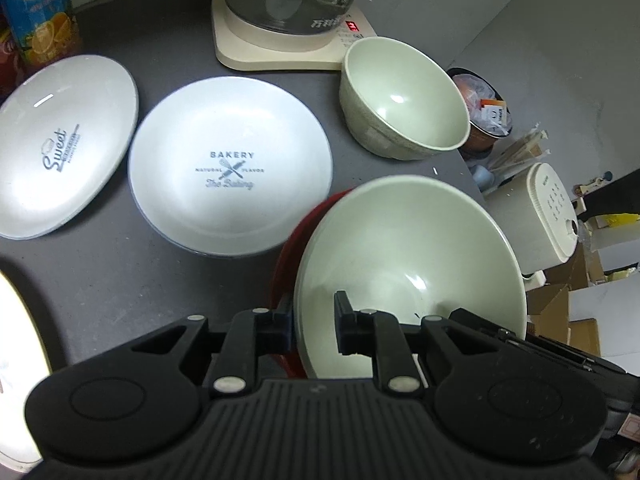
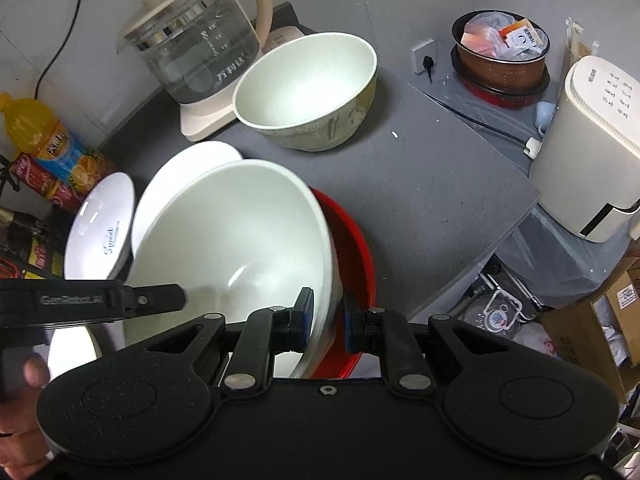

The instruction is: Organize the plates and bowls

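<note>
A large pale green bowl (image 1: 408,256) is held tilted over a red bowl (image 1: 286,264) near the table's front edge. My left gripper (image 1: 313,326) is shut on the green bowl's left rim. My right gripper (image 2: 329,320) is shut on the same bowl (image 2: 236,236) at its right rim, with the red bowl (image 2: 352,256) just beyond. A second green bowl (image 1: 400,96) stands upright at the back, also in the right wrist view (image 2: 308,88). Two white plates, "Bakery" (image 1: 230,164) and "Sweet" (image 1: 64,144), lie flat to the left.
A glass kettle (image 2: 192,36) on a cream base stands at the back. A juice bottle (image 2: 44,136) and snack packs are at the far left. Off the table's right edge are a cream appliance (image 2: 588,148), a lined bin (image 2: 500,56) and cardboard boxes (image 2: 600,320).
</note>
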Demonstrator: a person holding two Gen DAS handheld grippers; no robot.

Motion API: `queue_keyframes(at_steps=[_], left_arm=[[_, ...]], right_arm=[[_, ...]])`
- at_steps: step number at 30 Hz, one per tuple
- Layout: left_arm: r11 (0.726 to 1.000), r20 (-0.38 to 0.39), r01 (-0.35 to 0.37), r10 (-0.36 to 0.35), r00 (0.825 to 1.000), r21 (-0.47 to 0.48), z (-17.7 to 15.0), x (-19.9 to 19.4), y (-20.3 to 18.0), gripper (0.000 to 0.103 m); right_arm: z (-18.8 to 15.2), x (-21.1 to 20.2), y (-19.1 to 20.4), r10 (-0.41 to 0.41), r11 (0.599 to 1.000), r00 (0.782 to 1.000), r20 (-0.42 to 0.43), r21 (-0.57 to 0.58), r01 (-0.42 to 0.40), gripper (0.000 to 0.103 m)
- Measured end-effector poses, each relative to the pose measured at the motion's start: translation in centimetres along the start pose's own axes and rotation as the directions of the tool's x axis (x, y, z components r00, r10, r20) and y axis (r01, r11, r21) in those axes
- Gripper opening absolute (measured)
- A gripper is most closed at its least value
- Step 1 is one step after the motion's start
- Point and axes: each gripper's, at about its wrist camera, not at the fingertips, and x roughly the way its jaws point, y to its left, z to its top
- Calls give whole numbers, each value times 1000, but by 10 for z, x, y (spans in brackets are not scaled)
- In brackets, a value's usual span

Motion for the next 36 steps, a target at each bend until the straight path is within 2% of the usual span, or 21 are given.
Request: queue_keyframes(at_steps=[6, 8, 12, 18, 21, 22, 25, 27, 32, 36], left_arm=[[1000, -4, 26, -26, 1000, -17, 0, -4, 7, 18], [1000, 2, 13, -13, 1000, -15, -1, -7, 8, 19], [1000, 35, -14, 15, 999, -11, 1, -18, 11, 30], [999, 61, -25, 27, 998, -37, 8, -27, 18, 49], [999, 96, -39, 42, 994, -38, 12, -31, 15, 59], [998, 111, -45, 48, 993, -36, 13, -32, 13, 63], [998, 139, -50, 54, 989, -30, 19, -34, 7, 71], [998, 153, -45, 49, 987, -31, 23, -34, 3, 73], [998, 166, -26, 33, 986, -49, 33, -29, -7, 78], [999, 166, -12, 20, 986, -52, 41, -21, -15, 81]], right_arm=[[0, 8, -4, -9, 1000, 1000, -14, 10, 9, 12], [1, 10, -4, -8, 1000, 1000, -18, 12, 8, 17], [3, 11, 0, -21, 1000, 1000, -15, -4, 21, 20], [12, -1, -2, 13, 1000, 1000, 4, 8, -13, 30], [17, -9, -3, 15, 1000, 999, 30, -2, -15, 42], [18, -12, -4, 12, 1000, 999, 44, -1, -12, 50], [23, -20, -7, 15, 1000, 997, 77, -9, -15, 54], [27, -22, -11, 16, 1000, 996, 88, -4, -15, 60], [38, -26, -17, -10, 1000, 990, 137, 2, 10, 86], [49, -23, -24, -22, 1000, 987, 158, -3, 23, 91]])
